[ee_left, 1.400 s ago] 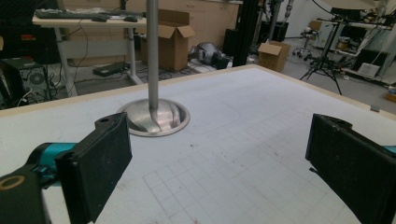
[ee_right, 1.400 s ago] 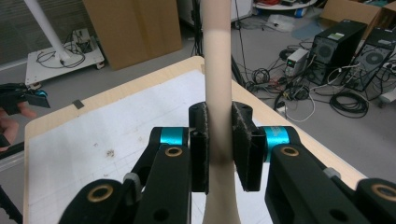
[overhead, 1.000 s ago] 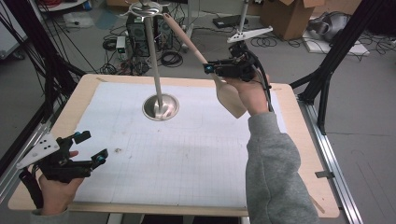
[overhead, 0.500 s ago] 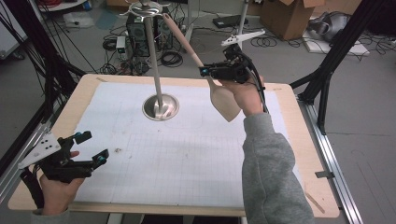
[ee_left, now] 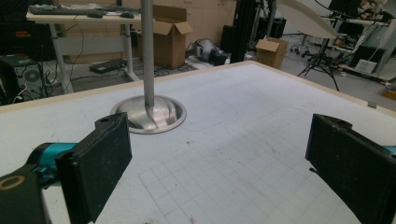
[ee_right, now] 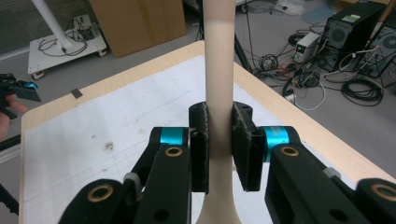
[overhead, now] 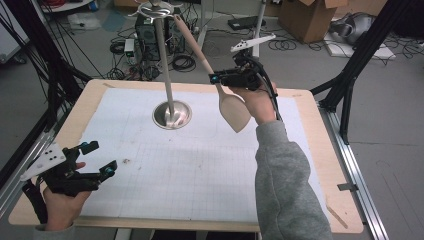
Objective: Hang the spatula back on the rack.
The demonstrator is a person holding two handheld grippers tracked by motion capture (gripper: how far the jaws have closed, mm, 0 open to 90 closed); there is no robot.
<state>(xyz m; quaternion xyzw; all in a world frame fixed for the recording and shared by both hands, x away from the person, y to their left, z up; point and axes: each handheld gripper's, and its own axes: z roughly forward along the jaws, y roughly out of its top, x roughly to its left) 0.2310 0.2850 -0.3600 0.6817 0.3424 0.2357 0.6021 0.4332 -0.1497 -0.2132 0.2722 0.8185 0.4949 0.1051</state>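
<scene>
Right gripper (ee_right: 219,149) clamping a wooden spoon (overhead: 233,107) by its handle beside the metal stand (overhead: 171,113) — pads pinching visible close up, left gripper (overhead: 95,160) hovering wide open, holding nothing, nearer the table (overhead: 320,165) edge

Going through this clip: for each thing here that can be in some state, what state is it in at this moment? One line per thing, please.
Wooden spoon: off the table, held aloft by its handle, bowl end down, handle slanting up toward the top of the stand.
Right gripper: shut on the spoon's handle.
Left gripper: open, holding nothing, low over the table's near left corner.
Metal stand: upright, round base flat on the white mat.
</scene>
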